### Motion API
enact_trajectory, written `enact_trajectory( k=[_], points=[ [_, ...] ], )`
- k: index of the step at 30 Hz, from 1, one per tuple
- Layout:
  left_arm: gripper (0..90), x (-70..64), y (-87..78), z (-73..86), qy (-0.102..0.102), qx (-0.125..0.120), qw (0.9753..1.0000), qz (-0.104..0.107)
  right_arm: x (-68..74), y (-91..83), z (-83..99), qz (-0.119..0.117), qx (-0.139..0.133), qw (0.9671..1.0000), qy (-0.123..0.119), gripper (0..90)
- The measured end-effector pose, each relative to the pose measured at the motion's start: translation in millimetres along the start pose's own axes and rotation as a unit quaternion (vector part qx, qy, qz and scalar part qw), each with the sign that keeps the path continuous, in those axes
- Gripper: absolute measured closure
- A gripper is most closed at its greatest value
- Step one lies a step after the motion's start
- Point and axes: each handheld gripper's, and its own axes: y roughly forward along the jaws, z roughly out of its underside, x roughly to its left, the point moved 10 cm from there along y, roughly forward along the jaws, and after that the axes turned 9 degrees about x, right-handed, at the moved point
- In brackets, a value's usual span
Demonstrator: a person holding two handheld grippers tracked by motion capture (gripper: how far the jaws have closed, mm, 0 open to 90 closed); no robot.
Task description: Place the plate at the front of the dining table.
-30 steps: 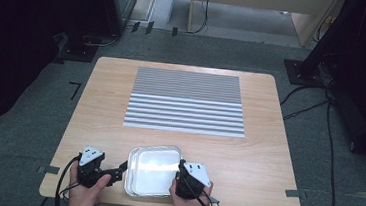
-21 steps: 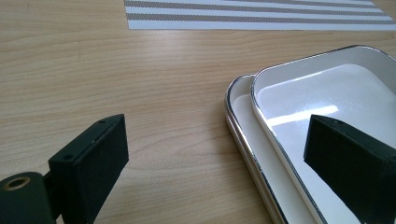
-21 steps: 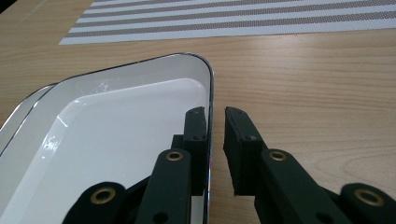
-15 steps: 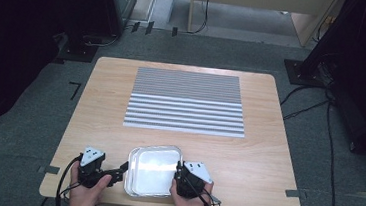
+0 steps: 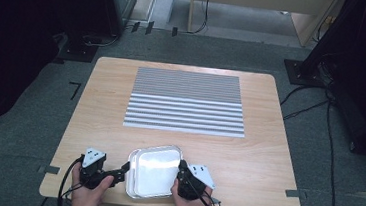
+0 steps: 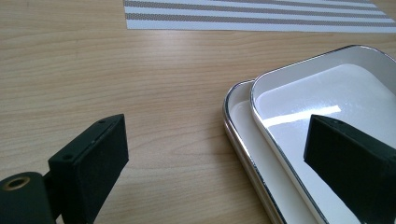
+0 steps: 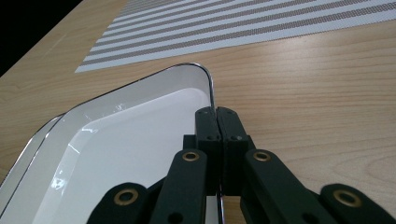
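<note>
Two nested trays: our right gripper (image 7: 218, 116) clamps the upper tray's (image 5: 157, 168) right rim at the tabletop's (image 5: 266, 160) near edge, left gripper (image 6: 224, 158) wide open astride both left rims, lower tray (image 6: 240, 123) ungrasped; separation, we judge, pending.

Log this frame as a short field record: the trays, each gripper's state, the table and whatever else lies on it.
trays: two white trays, upper tray nested askew in lower tray
left gripper: open, jaws astride the trays' left rims
right gripper: shut on the upper tray's right rim
striped mat: flat, beyond the trays, apart from them
table: light wood
</note>
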Motion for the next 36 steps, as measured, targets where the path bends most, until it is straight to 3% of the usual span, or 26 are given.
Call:
enact_trajectory(
  k=[8,12,14,17,19,22,24,25,36],
  points=[
    [6.2,-3.1,0.3,0.3,-0.013,-0.003,0.9999,0.006,-3.6,-2.4,-2.0,-0.002,-0.009,0.9993,0.035,90.0],
    [6.2,-4.9,-1.2,-1.1,-0.033,-0.009,0.9993,0.016,-5.2,-6.3,-5.4,0.0,-0.019,0.9989,0.043,90.0],
    [6.2,-10.5,-1.3,-1.3,-0.052,-0.011,0.998,0.034,-4.8,-11.8,-9.5,0.0,-0.032,0.9982,0.05,89.9],
    [6.7,-15.1,-0.4,-0.5,-0.054,-0.012,0.9978,0.036,-3.1,-13.4,-10.4,-0.003,-0.036,0.998,0.052,89.9],
    [13.5,-21.4,1.9,2.2,-0.051,-0.009,0.9984,0.022,-0.9,-13.6,-9.7,-0.005,-0.035,0.9978,0.056,89.9],
    [14.7,-26.4,4.2,4.9,-0.047,-0.005,0.9986,0.023,1.1,-13.1,-8.5,-0.008,-0.033,0.9977,0.058,89.9],
    [21.8,-29.6,6.3,7.7,-0.048,-0.002,0.9987,0.016,3.4,-13.8,-8.2,-0.012,-0.035,0.9975,0.061,89.9],
    [28.5,-33.5,8.6,10.7,-0.047,0.001,0.9987,0.019,4.8,-14.7,-8.5,-0.013,-0.039,0.9972,0.063,89.9],
    [53.9,-42.3,8.1,12.7,-0.042,-0.003,0.9982,0.043,10.7,-13.2,-5.5,-0.012,-0.042,0.9969,0.065,89.8]
  ],
)
